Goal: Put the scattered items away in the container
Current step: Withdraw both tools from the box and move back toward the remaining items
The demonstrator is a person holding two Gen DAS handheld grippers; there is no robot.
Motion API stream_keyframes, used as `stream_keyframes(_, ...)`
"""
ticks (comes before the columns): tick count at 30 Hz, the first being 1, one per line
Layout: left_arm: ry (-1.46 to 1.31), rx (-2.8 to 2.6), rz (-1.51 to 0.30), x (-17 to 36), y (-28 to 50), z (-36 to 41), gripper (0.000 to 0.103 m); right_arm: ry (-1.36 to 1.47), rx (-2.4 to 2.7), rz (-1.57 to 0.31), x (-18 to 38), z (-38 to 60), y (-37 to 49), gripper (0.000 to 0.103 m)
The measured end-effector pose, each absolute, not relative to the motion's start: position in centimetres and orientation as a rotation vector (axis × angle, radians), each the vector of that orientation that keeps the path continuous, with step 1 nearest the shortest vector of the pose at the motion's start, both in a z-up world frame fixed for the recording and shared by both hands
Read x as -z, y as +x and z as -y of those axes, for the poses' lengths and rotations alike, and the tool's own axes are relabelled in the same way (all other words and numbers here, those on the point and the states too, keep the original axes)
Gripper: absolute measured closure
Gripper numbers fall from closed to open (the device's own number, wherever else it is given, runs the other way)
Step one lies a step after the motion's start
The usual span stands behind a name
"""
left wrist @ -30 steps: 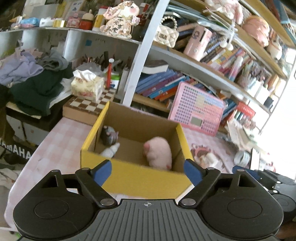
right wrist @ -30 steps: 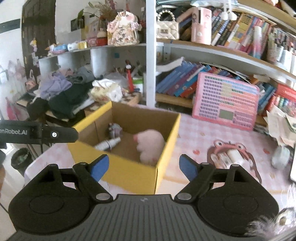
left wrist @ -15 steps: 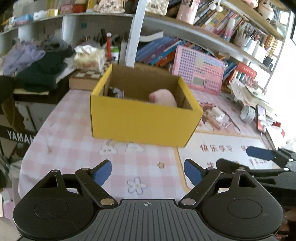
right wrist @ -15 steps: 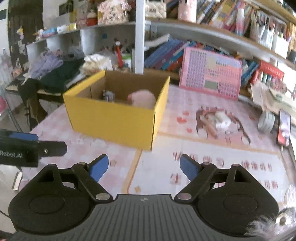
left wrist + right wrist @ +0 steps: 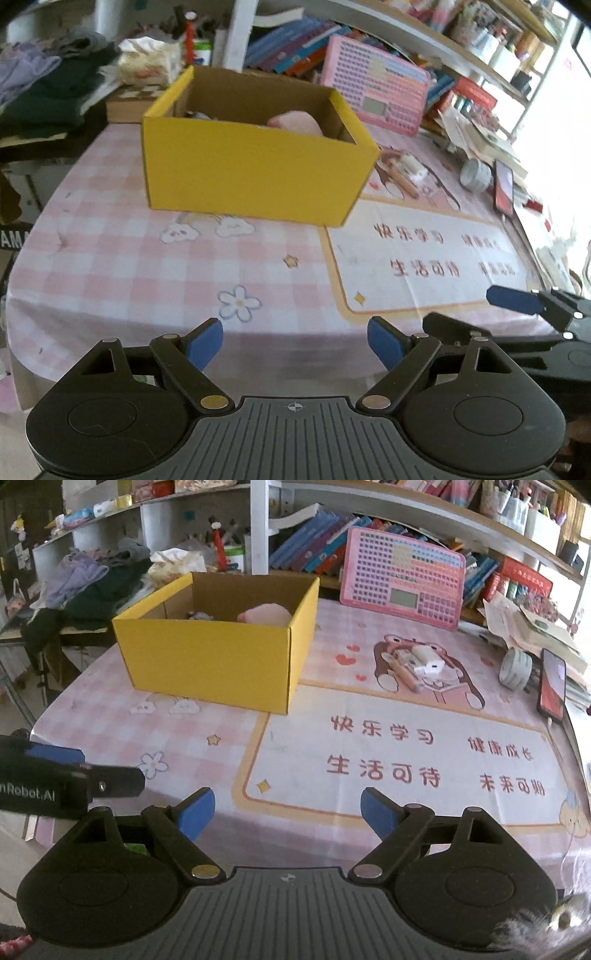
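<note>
A yellow cardboard box (image 5: pixel 251 173) stands on the pink checked tablecloth; it also shows in the right wrist view (image 5: pixel 210 661). A pink plush toy (image 5: pixel 295 123) lies inside it, with a small grey item (image 5: pixel 199 616) beside it. My left gripper (image 5: pixel 295 341) is open and empty, low over the table's near edge, well short of the box. My right gripper (image 5: pixel 288 812) is open and empty, at the near edge to the right of the left one. A white charger (image 5: pixel 428 664) and a wooden stick (image 5: pixel 404 674) lie on the bear picture right of the box.
A printed mat (image 5: pixel 406 753) covers the table's right half. A tape roll (image 5: pixel 515 666) and a phone (image 5: pixel 552 688) lie at the right edge. A pink board (image 5: pixel 402 578) leans on bookshelves behind. Clothes (image 5: pixel 44 85) pile at the left.
Both grippers have pulled back from over the box to the table's near edge and dropped lower. The box and its contents have stayed put.
</note>
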State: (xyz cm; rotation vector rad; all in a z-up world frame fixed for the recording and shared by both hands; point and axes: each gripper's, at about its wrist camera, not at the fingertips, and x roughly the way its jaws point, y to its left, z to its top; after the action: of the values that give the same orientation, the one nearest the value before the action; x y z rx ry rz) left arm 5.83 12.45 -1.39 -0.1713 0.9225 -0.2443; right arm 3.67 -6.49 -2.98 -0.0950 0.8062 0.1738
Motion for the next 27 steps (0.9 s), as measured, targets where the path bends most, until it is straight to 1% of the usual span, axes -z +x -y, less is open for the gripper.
stream_keyframes(8,-0.145,0.284,-0.946,1.6,6.4,-11.2,0.015,-0.093,-0.136,-0.83,3.3,7.3,3.3,0.017)
stream_keyframes(27,-0.046,0.443,-1.001,2.5,8.5,-4.8,0.015,-0.008,0.049,-0.869,4.2,13.4,3.2,0.017)
